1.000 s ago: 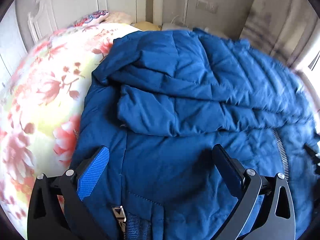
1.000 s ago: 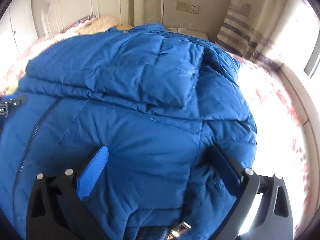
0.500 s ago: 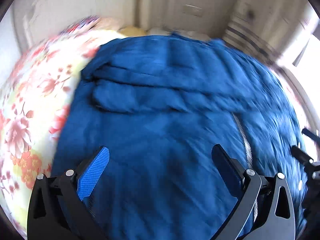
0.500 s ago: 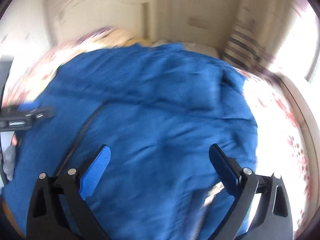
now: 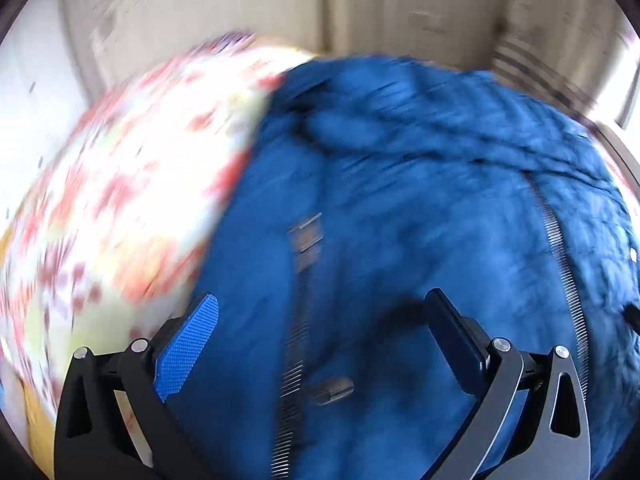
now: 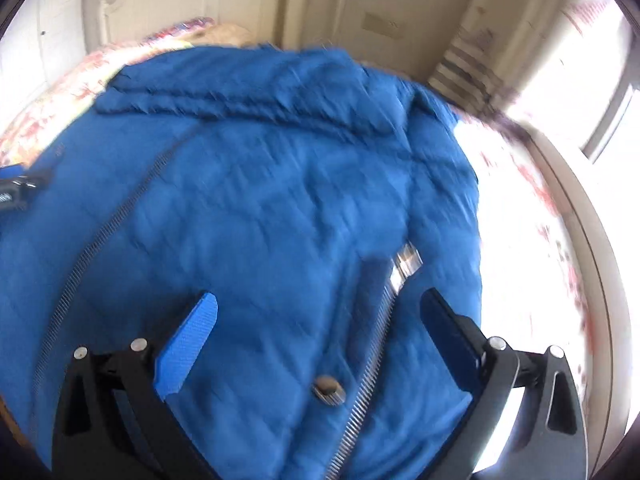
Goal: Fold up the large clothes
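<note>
Left wrist: left gripper (image 5: 320, 312) seemingly spread above jacket (image 5: 420, 240)

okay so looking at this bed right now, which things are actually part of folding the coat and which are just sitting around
Part of the job:
blue puffer jacket, spread on the bed
left gripper, open above it
right gripper, open above it

Just there:
floral bedspread
pillow by the headboard
striped curtain

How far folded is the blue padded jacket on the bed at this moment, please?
Partly folded. The blue padded jacket has its sleeves laid across its far end, while the nearer body lies spread on the floral bedspread.
</note>
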Tool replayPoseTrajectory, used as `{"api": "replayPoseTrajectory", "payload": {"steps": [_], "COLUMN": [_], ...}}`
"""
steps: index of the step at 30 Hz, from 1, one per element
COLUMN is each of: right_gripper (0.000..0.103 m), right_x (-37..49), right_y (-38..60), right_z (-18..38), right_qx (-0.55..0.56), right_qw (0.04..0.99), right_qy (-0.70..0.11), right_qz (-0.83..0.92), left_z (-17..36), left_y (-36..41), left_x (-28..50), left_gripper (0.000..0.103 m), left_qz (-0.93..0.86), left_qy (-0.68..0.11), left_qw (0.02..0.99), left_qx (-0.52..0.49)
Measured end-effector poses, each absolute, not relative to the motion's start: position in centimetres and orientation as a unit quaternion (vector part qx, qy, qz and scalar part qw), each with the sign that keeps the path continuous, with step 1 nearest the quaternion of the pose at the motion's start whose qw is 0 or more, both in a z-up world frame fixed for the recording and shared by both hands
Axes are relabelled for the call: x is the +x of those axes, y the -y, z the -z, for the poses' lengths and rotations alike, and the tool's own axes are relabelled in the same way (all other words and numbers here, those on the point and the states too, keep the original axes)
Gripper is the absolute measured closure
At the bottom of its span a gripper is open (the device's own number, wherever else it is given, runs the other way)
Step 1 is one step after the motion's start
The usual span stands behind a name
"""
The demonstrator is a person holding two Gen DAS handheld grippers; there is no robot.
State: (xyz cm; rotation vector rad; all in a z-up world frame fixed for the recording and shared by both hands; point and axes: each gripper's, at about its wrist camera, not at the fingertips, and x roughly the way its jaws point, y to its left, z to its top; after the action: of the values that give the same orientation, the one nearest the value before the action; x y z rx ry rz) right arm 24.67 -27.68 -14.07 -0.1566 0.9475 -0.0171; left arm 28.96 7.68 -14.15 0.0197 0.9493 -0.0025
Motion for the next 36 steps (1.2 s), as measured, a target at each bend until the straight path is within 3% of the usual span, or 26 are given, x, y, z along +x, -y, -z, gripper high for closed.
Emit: {"api": "replayPoseTrajectory", "payload": {"steps": [2,9,15,25,29,36], "right_gripper": [0.003,0.003,0.003,0.003,0.003,0.003], "right_x": [23.9,18.3,16.7,11.4,10.2,9.6], "right_y": [28.6,23.3,18.9,25.1,28.0,27.6], "right_z": [14.5,10.8,15.7,14.0,16.2,15.2], "right_qx": [-0.043,-0.069,-0.117,-0.063,-0.039,-0.041], "right_qw": [0.885,0.918,0.895,0.921,0.918,0.924], "right_qy": [-0.463,-0.386,-0.421,-0.380,-0.390,-0.378], "right_qz": [0.013,-0.053,-0.090,-0.058,-0.057,-0.041], "left_z": [14.6,11.1,14.7,14.8,15.6,15.8], "left_y": [-9.5,-6.5,0.3,-4.5,-6.6,-6.8], "left_x": [28.9,22.9,18.6,14.6,13.4,13.6], "left_gripper": [0.004,0.005,0.004,0.004,0.004,0.004], "left_qz": [0.011,0.065,0.092,0.081,0.072,0.073], "left_qy": [-0.465,-0.415,-0.429,-0.386,-0.389,-0.392], "left_qw": [0.885,0.907,0.891,0.915,0.915,0.914], "left_qx": [-0.033,-0.011,0.119,0.082,0.074,0.070]}}
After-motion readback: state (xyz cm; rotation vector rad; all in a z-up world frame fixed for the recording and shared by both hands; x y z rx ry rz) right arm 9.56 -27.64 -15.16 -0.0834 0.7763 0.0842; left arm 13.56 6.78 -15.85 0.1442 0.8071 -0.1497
